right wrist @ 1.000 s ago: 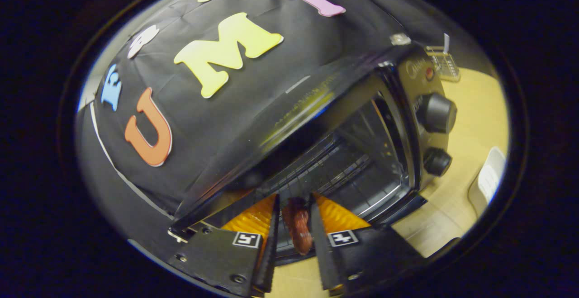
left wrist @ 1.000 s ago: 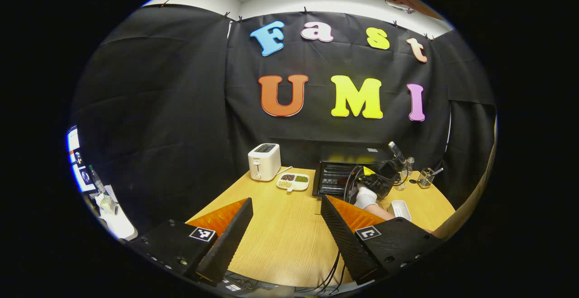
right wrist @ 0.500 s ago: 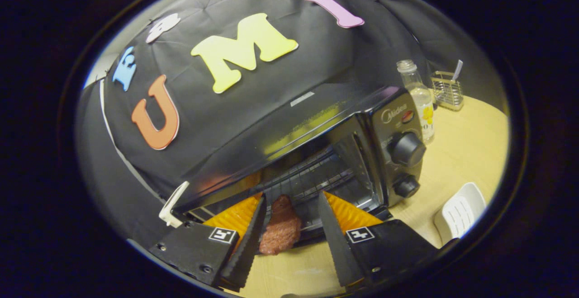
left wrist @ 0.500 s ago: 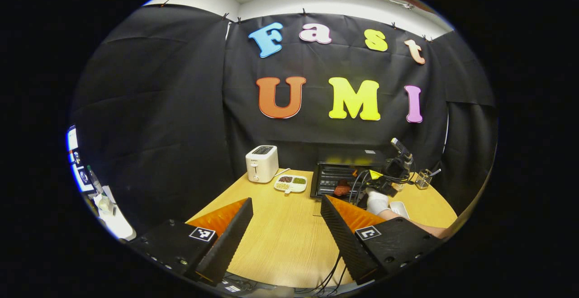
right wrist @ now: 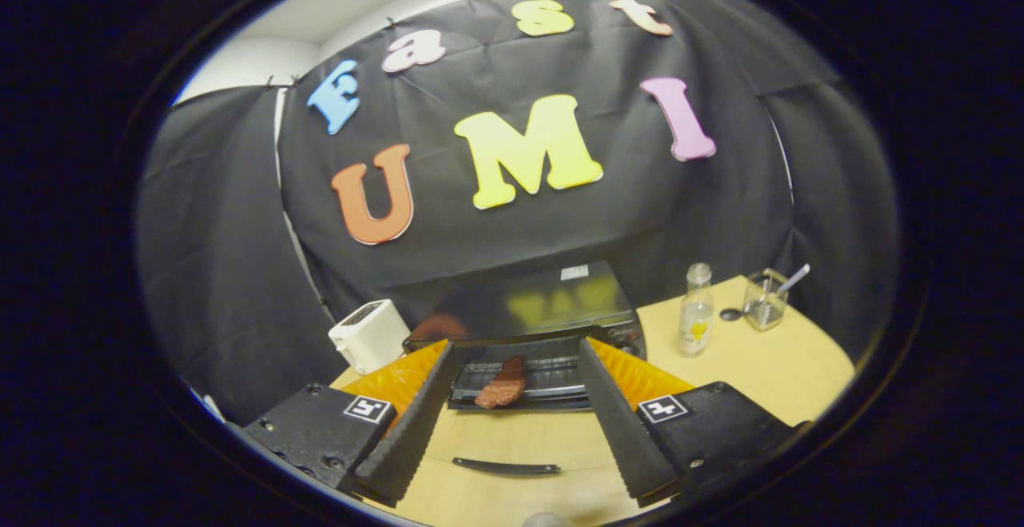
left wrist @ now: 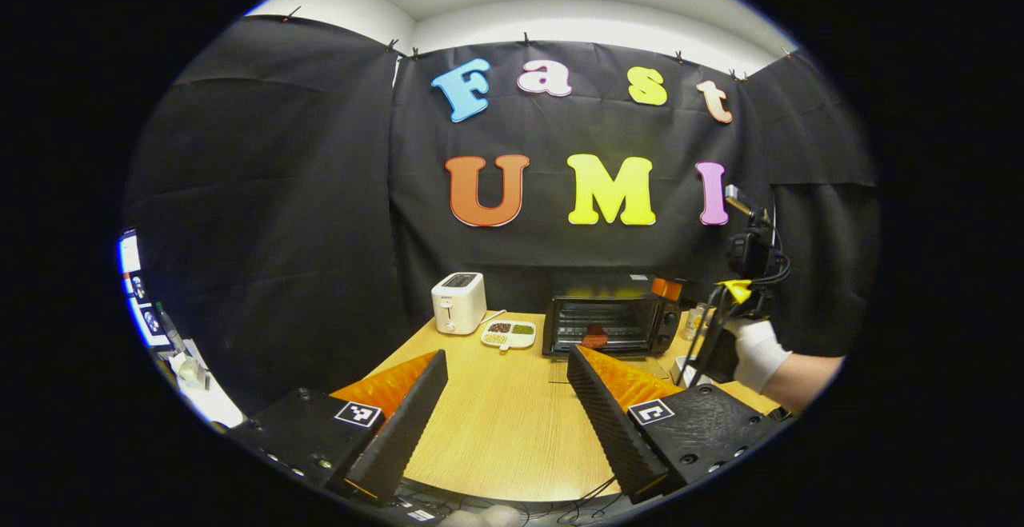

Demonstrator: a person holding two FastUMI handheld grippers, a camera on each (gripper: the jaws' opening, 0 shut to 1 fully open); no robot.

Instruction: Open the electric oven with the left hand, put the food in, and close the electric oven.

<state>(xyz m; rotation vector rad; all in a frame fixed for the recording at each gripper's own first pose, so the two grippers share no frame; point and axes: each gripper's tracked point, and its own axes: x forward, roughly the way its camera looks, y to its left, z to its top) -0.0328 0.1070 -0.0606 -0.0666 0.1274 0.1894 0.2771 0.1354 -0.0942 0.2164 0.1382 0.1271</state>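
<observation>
Changes since one second ago:

- Right gripper [right wrist: 512,423]: was at the electric oven [right wrist: 528,327] mouth with fingers [right wrist: 412,431] closed on the food [right wrist: 502,383]; now drawn back and raised well clear, fingers spread wide, nothing between them.
- Food: released; now lies on the oven rack inside the open cavity.
- Gloved hand [left wrist: 756,351] with right gripper, left gripper view: moved from the oven front to up and right of the oven [left wrist: 608,323].
</observation>
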